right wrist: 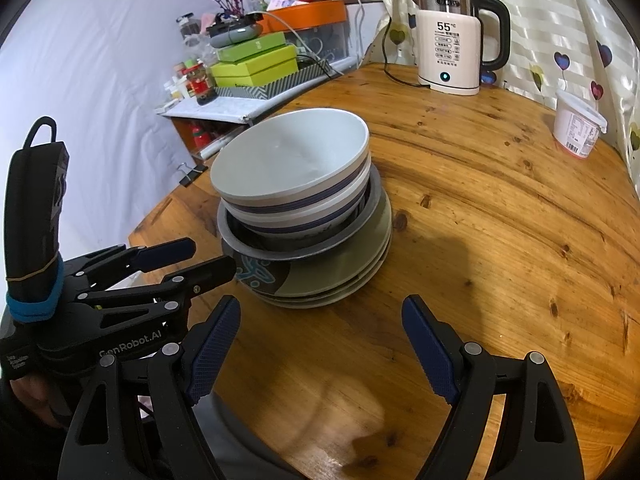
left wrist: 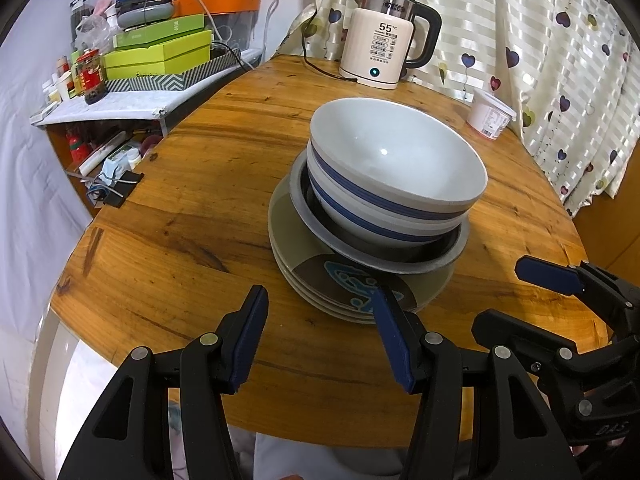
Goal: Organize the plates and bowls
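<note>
Glossy glazed ceramic bowls (left wrist: 396, 160) with blue bands sit in a dull grey metal dish (left wrist: 400, 258) on matt olive glazed plates (left wrist: 352, 300). The tabletop (left wrist: 200, 216) is knotty varnished wood with a soft sheen. The kettle (left wrist: 384, 36) is smooth cream plastic and brushed steel.

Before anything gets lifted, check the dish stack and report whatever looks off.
The two blue-striped bowls sit tilted and off-centre in the grey-rimmed dish, leaning toward the shelf side. The plates beneath lie flat. Nothing is spilled or visibly broken.
</note>
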The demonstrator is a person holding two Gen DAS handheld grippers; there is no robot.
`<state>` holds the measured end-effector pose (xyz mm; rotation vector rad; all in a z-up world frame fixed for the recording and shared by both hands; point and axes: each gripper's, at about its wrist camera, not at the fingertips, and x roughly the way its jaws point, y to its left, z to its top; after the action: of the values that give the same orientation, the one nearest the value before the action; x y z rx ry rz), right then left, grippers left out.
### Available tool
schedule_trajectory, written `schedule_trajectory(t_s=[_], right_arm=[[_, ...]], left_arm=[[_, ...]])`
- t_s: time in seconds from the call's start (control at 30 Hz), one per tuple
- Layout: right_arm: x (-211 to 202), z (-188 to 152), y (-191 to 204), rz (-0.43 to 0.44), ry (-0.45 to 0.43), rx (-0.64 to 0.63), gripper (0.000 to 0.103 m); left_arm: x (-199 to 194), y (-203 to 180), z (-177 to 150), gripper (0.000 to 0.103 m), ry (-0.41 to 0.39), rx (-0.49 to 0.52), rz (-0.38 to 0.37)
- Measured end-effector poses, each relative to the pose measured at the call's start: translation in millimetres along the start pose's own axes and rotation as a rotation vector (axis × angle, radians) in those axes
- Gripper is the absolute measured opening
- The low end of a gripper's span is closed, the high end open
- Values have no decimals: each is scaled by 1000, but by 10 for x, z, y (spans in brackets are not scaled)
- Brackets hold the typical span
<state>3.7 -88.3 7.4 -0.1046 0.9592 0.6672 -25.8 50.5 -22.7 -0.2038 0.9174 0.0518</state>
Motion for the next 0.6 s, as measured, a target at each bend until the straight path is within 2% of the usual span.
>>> schedule_trajectory(t_s=[0.6], right_arm=[[-3, -5, 27, 1, 0, 0, 84]], left_arm=[[-1, -11, 6, 56, 7, 1, 1]])
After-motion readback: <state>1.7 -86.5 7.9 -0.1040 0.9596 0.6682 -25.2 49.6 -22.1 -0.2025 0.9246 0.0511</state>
